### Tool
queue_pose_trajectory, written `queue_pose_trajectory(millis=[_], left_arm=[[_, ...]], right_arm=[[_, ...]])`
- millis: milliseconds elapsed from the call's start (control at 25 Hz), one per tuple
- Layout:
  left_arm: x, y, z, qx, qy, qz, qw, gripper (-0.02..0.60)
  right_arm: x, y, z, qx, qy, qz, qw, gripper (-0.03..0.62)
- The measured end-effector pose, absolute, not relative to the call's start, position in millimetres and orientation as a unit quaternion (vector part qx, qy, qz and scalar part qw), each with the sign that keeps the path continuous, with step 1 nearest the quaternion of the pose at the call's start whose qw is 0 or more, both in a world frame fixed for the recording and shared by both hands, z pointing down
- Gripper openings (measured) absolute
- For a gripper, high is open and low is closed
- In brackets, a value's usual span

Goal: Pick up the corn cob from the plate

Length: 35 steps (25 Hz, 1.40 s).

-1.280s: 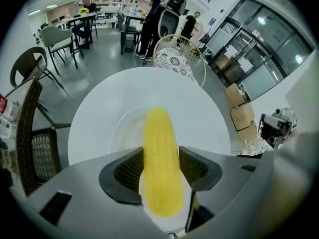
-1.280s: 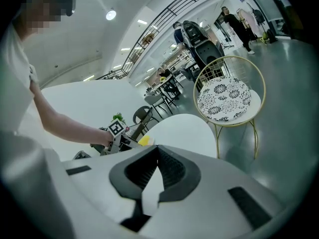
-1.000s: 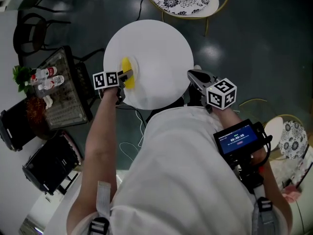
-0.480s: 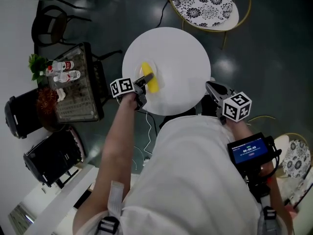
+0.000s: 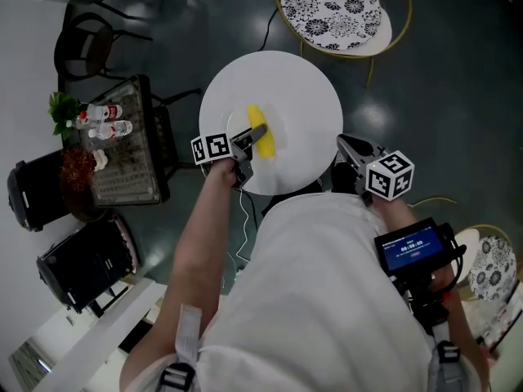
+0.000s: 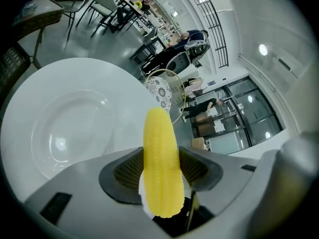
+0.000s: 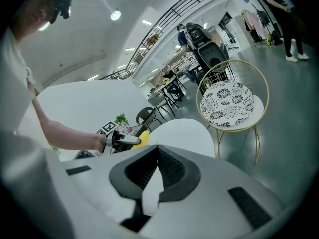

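From where I stand, the grey left gripper [image 5: 248,143] has its jaws clamped on one end of the yellow corn cob [image 6: 160,148]. Most of the cob juts past the pads, above the round white table [image 5: 306,104] and just beside the shallow white plate [image 6: 70,133]. Held so near its end, the smooth cob could pivot or slip out if the wrist jerks, then roll off the table. The right gripper [image 5: 353,149], jaws together on nothing, hangs at the table's edge, well apart from the cob.
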<state>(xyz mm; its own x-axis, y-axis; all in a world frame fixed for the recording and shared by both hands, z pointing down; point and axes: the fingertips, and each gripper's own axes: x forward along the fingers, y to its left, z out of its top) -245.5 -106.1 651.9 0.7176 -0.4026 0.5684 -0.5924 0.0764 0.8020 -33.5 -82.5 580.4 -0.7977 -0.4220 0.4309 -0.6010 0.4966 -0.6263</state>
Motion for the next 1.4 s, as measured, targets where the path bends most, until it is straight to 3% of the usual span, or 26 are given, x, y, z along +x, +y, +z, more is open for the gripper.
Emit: queue_pose_trajectory(millis=[1040,1240,1400], left_arm=[[-187,-93,684,0.700,-0.332,0.241,0.584,0.221],[-190,-83,701,0.700,-0.329,0.303,0.557,0.221],[-156,-88,717,0.698,-0.334,0.376,0.510,0.221]], right_arm=[[-14,-80,597,0.320,-0.840,0.430,0.088,0.008],[-16,-71,603,0.329,-0.832,0.438,0.089,0.008],[25,-75,611,0.329,-0.829,0.444,0.083,0.008]])
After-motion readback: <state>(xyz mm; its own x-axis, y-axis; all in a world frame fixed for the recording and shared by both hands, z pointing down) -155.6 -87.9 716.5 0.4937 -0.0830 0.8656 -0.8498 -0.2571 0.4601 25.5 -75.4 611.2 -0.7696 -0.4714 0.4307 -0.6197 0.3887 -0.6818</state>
